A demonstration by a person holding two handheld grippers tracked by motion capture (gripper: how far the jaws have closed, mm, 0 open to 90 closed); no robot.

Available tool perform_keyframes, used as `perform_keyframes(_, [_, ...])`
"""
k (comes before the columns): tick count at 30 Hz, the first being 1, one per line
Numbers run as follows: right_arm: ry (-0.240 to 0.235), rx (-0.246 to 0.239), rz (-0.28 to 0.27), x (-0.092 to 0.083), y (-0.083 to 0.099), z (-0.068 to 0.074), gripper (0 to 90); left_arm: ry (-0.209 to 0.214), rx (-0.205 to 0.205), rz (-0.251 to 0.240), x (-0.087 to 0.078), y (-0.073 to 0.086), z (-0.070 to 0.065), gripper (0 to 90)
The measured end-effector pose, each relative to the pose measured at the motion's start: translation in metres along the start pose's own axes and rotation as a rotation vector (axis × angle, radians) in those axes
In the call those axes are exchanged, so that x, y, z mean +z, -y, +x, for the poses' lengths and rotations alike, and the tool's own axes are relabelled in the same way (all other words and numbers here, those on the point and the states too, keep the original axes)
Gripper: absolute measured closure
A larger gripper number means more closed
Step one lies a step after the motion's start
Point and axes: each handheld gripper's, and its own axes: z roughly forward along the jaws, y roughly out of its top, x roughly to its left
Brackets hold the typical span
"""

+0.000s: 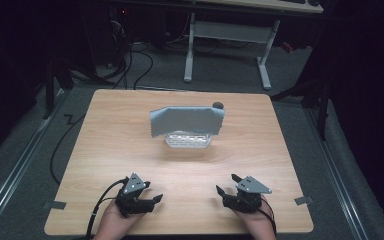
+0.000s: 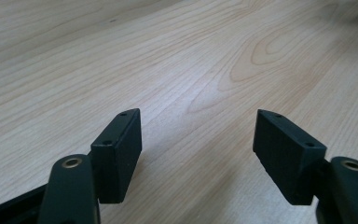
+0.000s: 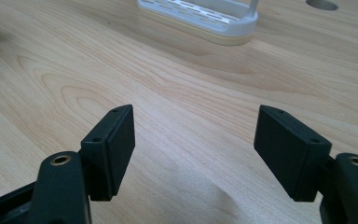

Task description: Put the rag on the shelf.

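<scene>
A grey cloth hangs draped over a white slotted rack in the middle of the wooden table. The rack's base lies ahead in the right gripper view. My left gripper rests near the front edge, left of centre, jaws wide open with nothing between them. My right gripper rests near the front edge, right of centre. It is open as well and holds nothing. Both sit well short of the rack, with bare wood under them.
A small dark round spot shows on the table just behind the cloth's right end, and appears as a grey oval in the right gripper view. A white desk frame stands on the floor beyond the table. Cables trail off the left side.
</scene>
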Motion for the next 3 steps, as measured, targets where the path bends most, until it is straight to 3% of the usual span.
perform_keyframes(3, [0.005, 0.006, -0.003, -0.001, 0.0004, -0.0021, 29.0, -0.001, -0.026, -0.007, -0.0025, 0.0014, 0.0043, 33.3])
